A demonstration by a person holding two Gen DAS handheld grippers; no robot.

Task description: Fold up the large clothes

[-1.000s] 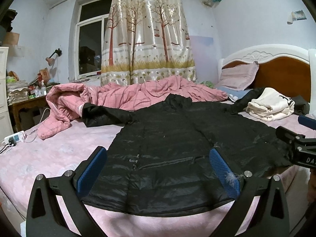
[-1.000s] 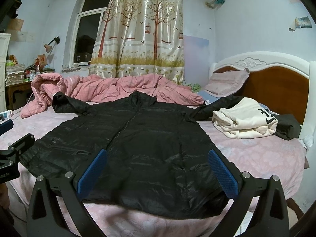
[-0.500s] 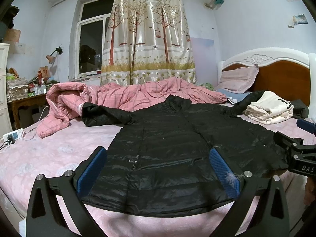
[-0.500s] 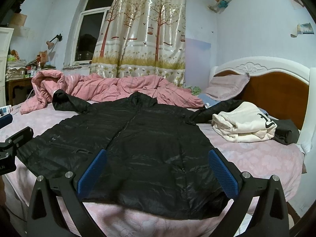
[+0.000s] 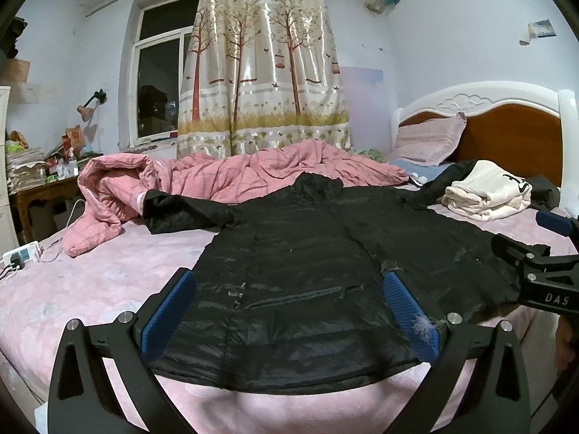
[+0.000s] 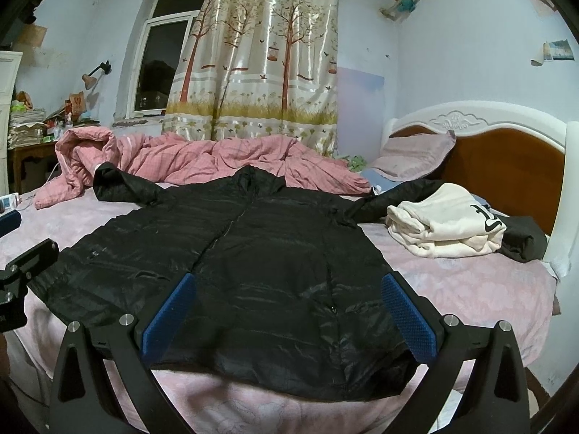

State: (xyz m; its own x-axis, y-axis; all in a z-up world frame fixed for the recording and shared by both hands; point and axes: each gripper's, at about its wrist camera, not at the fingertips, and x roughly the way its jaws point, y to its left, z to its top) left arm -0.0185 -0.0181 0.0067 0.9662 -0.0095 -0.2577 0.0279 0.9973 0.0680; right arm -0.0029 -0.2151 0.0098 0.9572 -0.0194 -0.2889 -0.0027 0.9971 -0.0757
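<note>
A black puffer jacket (image 5: 304, 264) lay spread flat on the bed (image 5: 90, 282), hem along its near edge, sleeves outstretched. The left gripper (image 5: 289, 311) and right gripper (image 6: 287, 307) hovered above the hem, jaws wide, empty.

Both grippers, left gripper (image 5: 289, 311) and right gripper (image 6: 287, 311), have black frames, silver screws and blue textured pads (image 5: 410, 316); white "DAS" lettering marks one

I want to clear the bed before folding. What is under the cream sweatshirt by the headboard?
The cream sweatshirt lies on the black jacket's sleeve and a dark folded garment. Anything beneath its middle is hidden.
</note>
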